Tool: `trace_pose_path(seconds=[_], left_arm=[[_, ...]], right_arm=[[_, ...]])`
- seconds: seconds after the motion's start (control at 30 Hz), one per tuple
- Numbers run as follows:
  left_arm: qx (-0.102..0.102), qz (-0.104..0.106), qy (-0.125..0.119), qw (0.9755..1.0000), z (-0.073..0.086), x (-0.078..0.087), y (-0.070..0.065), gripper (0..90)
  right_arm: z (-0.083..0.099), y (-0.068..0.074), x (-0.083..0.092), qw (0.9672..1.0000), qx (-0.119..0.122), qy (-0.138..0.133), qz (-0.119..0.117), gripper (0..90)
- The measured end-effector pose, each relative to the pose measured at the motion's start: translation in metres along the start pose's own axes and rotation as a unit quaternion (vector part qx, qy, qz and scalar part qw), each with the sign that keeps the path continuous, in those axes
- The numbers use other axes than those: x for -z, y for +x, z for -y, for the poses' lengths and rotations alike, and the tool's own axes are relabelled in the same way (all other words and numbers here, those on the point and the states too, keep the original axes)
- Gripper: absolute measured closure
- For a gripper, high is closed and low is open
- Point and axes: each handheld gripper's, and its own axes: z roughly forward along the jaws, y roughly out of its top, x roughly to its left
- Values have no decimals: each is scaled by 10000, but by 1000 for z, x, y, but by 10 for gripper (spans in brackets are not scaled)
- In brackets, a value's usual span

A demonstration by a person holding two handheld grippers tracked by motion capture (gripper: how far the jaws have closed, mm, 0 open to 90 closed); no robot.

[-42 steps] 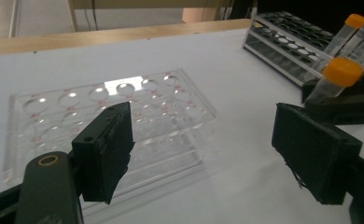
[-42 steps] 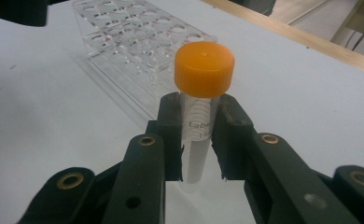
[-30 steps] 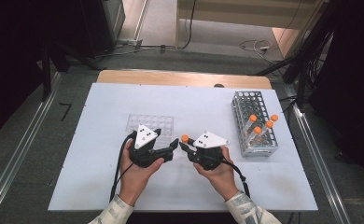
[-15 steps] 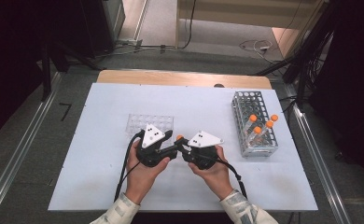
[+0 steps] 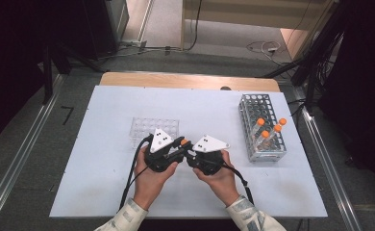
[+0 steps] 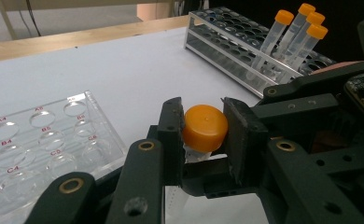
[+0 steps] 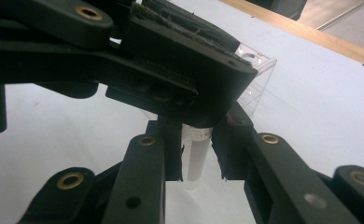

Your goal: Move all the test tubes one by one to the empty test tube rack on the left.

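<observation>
A clear tube with an orange cap (image 5: pixel 184 142) hangs between my two grippers at mid-table. In the left gripper view, my left gripper (image 6: pixel 202 115) is shut on the orange cap (image 6: pixel 205 127), one jaw on each side. In the right gripper view, my right gripper (image 7: pixel 196 147) is shut on the tube's clear body (image 7: pixel 195 161), just under the left gripper's padded jaw. From above, the left gripper (image 5: pixel 178 144) and right gripper (image 5: pixel 190 151) meet tip to tip, each held in one hand.
A clear well plate (image 5: pixel 154 126) lies just behind the left gripper. A metal tube rack (image 5: pixel 254 107) stands at the right with three orange-capped tubes (image 5: pixel 267 131) in its near end. The white board's wooden far edge (image 5: pixel 190 81) runs behind.
The left gripper has moved right to meet the right gripper and now has its jaws on the tube's orange cap. Both hands have drifted slightly together.
</observation>
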Motion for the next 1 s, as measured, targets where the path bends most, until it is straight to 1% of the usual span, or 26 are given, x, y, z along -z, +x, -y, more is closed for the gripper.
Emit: trace_pose_path(seconds=[0.1, 0.13, 0.17, 0.2, 0.23, 0.27, 0.3, 0.37, 0.4, 0.43, 0.47, 0.53, 0.63, 0.73, 1.0], left_arm=[[-23, -5, -14, 10000, 0, 0, 0, 699], [11, 23, -42, 10000, -1, 1, 2, 701], [11, 23, -42, 10000, -1, 1, 2, 702], [9, 10, -56, 10000, -2, 2, 3, 702], [37, -4, -76, 10000, -3, 3, 4, 702], [58, 15, -70, 10000, -4, 4, 7, 702], [122, 16, -77, 9999, -7, 6, 12, 702], [145, 22, -79, 9999, -9, 7, 14, 702], [164, 7, -101, 9998, -11, 9, 15, 702], [179, 9, -115, 9998, -12, 10, 17, 702], [200, 18, -131, 9997, -14, 12, 18, 703], [235, -2, -185, 9996, -18, 15, 20, 703], [226, -21, -216, 9995, -22, 18, 22, 703], [235, -50, -240, 9994, -27, 22, 25, 703], [271, -190, -369, 9988, -39, 30, 36, 703]], right_arm=[[0, 0, 0, 10000, 8, -14, 8, 719], [0, 0, 1, 10000, 4, -22, 9, 713], [-1, 0, 1, 10000, -17, -36, 9, 673], [-1, 0, 1, 10000, -17, -36, 9, 673], [-1, 0, 2, 10000, -71, -43, -6, 608], [-1, -2, 3, 9999, -136, -32, -53, 487], [-1, -3, 4, 9999, -156, -50, -36, 446], [-1, -5, 7, 9997, -217, -70, -59, 369], [-1, -6, 8, 9997, -236, -80, -76, 350], [-1, -6, 8, 9997, -236, -80, -76, 350], [-1, -8, 11, 9995, -297, -93, -95, 325], [0, -9, 13, 9994, -302, -92, -101, 318], [3, -12, 16, 9993, -346, -81, -132, 315], [4, -15, 19, 9991, -405, -100, -111, 313], [5, -20, 24, 9990, -413, -159, -63, 311]])
